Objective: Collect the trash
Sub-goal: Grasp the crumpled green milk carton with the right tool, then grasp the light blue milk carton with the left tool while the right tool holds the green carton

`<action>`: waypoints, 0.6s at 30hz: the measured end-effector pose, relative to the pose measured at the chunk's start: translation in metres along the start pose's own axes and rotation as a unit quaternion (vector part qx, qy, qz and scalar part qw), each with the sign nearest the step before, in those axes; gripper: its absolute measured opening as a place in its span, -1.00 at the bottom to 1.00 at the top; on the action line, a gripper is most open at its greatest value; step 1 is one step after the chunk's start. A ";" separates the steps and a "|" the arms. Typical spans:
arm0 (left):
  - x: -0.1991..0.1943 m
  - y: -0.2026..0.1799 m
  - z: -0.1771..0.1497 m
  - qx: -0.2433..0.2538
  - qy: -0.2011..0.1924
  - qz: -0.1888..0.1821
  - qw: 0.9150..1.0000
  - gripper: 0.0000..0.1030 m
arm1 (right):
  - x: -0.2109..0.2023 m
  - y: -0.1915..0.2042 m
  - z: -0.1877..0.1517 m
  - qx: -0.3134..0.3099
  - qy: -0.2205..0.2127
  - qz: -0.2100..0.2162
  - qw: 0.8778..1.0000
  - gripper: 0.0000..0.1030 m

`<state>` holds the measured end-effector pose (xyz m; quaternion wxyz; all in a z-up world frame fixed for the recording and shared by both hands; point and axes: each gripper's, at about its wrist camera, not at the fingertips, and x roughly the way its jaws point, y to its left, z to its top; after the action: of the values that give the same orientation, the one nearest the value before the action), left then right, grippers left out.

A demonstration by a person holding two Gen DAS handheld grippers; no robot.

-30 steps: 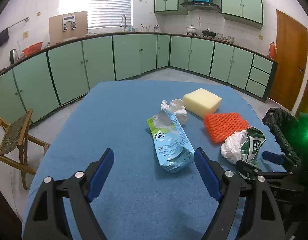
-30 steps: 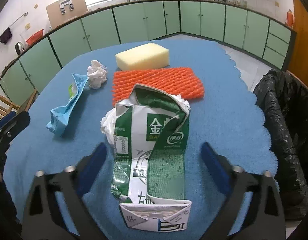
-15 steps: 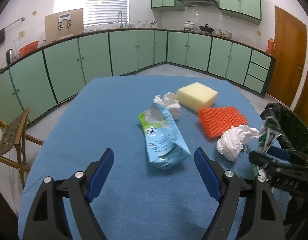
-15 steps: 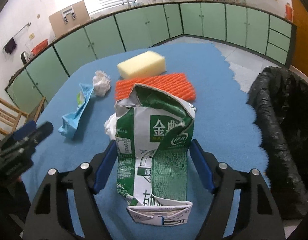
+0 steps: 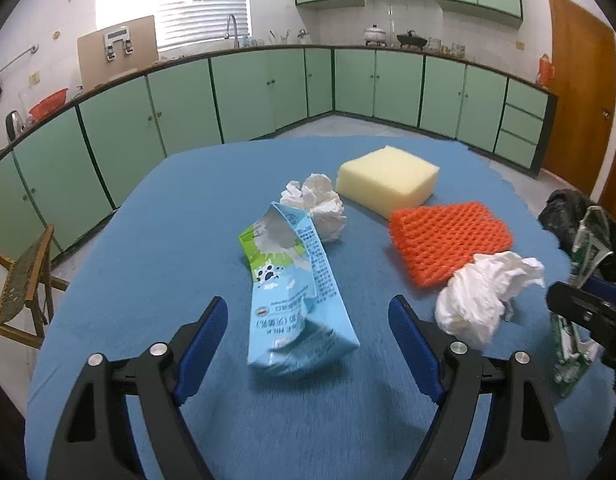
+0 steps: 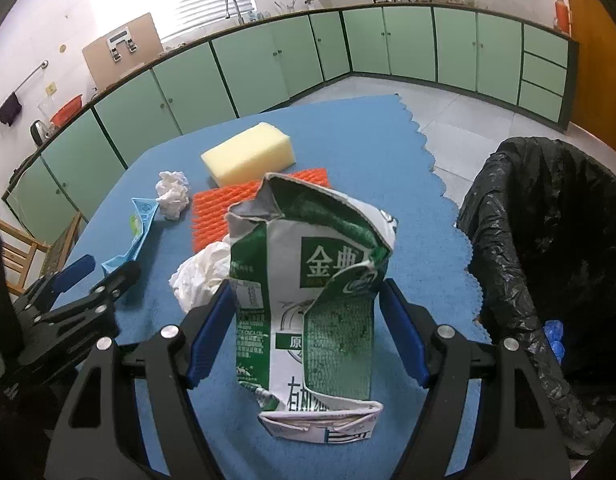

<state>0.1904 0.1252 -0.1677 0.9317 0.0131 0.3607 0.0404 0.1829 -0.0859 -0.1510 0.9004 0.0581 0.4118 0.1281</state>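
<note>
My right gripper (image 6: 308,300) is shut on a crushed green milk carton (image 6: 311,280), held upright above the blue tablecloth (image 6: 387,152); both blue pads press its sides. In the left wrist view that green carton (image 5: 587,248) shows at the right edge. My left gripper (image 5: 308,308) stands open low over the cloth, and the near end of a flattened blue milk carton (image 5: 296,292) lies between its fingertips without touching them. A small crumpled tissue (image 5: 317,206) lies behind the blue carton. A larger white wad (image 5: 483,292) lies to the right.
A yellow sponge (image 5: 387,184) and an orange foam net (image 5: 447,240) lie on the far right of the cloth. A bin lined with a black bag (image 6: 547,240) stands open off the table's right edge. A wooden chair (image 5: 24,280) is on the left.
My right gripper closed on the green carton and lifted it off the cloth, uncovering the white wad. My left gripper moved forward and lower toward the blue carton.
</note>
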 end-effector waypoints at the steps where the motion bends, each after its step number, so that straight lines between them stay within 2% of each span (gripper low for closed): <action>1: 0.004 -0.001 0.001 0.001 0.005 0.003 1.000 0.57 | 0.002 0.000 0.000 0.000 0.001 0.001 1.000 0.38; 7: 0.030 0.003 0.009 -0.015 0.043 0.017 0.999 0.54 | 0.009 -0.002 0.002 0.003 0.009 0.004 1.000 0.38; 9: 0.036 0.005 0.009 -0.023 0.054 0.013 0.998 0.45 | 0.011 -0.004 0.002 0.005 0.012 0.004 1.000 0.38; 11: 0.039 0.008 0.009 -0.030 0.061 0.006 0.998 0.14 | 0.012 -0.004 0.002 0.006 0.014 0.004 1.000 0.38; 12: 0.039 0.009 0.009 -0.033 0.062 0.001 0.998 0.12 | 0.012 -0.004 0.003 0.005 0.013 0.004 1.000 0.38; 18: 0.025 0.011 0.008 -0.038 0.030 -0.005 0.999 0.06 | 0.006 0.002 0.006 -0.007 0.006 -0.001 1.000 0.38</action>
<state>0.2135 0.1387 -0.1777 0.9203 -0.0256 0.3871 0.0497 0.1904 -0.0827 -0.1513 0.8983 0.0506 0.4164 0.1308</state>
